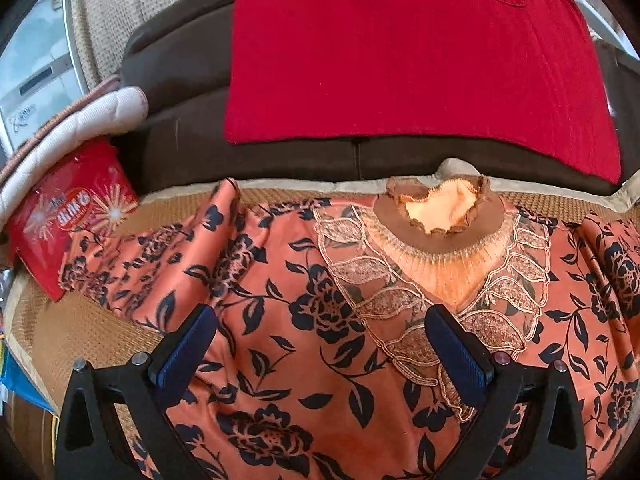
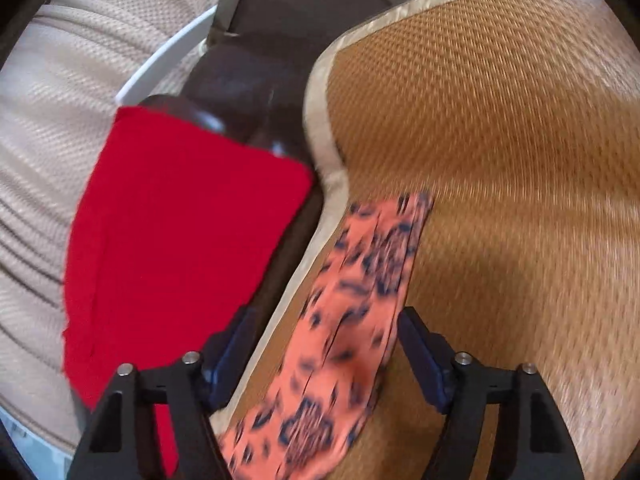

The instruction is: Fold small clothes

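Note:
An orange top with black flowers lies spread flat on a woven mat, neckline away from me, one sleeve stretched left. My left gripper is open just above the chest of the top, one fingertip over the embroidered front. In the right wrist view the other sleeve lies along the mat's edge. My right gripper is open, with the sleeve lying between its fingers. This view is blurred.
A red cloth is draped over the dark brown sofa back behind the mat; it also shows in the right wrist view. A red printed packet and quilted padding lie at the left. Beige curtain hangs behind.

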A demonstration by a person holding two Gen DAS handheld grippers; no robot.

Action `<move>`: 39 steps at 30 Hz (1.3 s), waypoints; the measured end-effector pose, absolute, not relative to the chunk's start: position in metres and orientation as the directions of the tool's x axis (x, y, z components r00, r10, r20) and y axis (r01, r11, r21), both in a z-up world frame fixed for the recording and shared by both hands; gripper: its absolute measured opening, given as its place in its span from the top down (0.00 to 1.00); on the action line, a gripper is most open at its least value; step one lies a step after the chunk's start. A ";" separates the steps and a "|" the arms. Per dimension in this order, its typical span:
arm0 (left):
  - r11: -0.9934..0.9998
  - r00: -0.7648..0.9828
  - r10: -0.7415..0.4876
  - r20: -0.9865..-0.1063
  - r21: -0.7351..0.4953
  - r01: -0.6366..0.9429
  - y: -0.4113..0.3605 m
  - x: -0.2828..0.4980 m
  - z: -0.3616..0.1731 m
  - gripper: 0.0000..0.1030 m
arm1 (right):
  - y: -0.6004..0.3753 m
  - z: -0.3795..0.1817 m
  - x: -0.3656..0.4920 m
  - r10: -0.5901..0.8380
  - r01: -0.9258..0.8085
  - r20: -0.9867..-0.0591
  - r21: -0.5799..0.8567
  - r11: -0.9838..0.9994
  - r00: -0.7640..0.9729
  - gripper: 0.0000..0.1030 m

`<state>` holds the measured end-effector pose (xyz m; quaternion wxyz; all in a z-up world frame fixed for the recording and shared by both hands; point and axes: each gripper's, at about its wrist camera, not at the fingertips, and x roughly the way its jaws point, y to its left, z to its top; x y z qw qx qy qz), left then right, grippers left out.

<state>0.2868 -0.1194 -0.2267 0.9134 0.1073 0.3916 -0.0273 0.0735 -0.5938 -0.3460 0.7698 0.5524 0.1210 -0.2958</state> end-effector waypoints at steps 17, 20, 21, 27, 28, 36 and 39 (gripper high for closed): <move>0.977 0.649 0.032 -0.760 0.161 0.140 -0.130 0.296 -0.250 0.00 | -0.652 -0.385 0.143 -0.270 0.778 -0.731 0.567 0.270 0.627 0.90; 0.977 0.650 0.026 -0.759 0.156 0.143 -0.130 0.295 -0.249 0.00 | -0.647 -0.384 0.149 -0.279 0.757 -0.705 0.583 0.295 0.652 0.92; 0.977 0.654 0.027 -0.756 0.159 0.143 -0.130 0.294 -0.248 0.00 | -0.645 -0.381 0.150 -0.272 0.727 -0.676 0.617 0.301 0.685 0.92; 0.984 0.676 0.032 -0.736 0.143 0.109 -0.121 0.294 -0.235 0.00 | -0.612 -0.342 0.167 -0.185 0.550 -0.519 0.762 0.341 0.834 0.92; 0.986 0.679 0.032 -0.734 0.135 0.098 -0.117 0.296 -0.232 0.00 | -0.604 -0.335 0.173 -0.161 0.513 -0.490 0.782 0.353 0.857 0.92; 0.994 0.698 0.057 -0.714 0.102 0.023 -0.079 0.304 -0.213 0.00 | -0.473 -0.280 0.225 0.108 0.248 -0.336 0.842 0.479 0.936 0.92; 0.996 0.696 0.071 -0.715 0.088 -0.010 -0.059 0.309 -0.210 0.00 | -0.421 -0.280 0.256 0.233 0.171 -0.317 0.855 0.489 0.919 0.92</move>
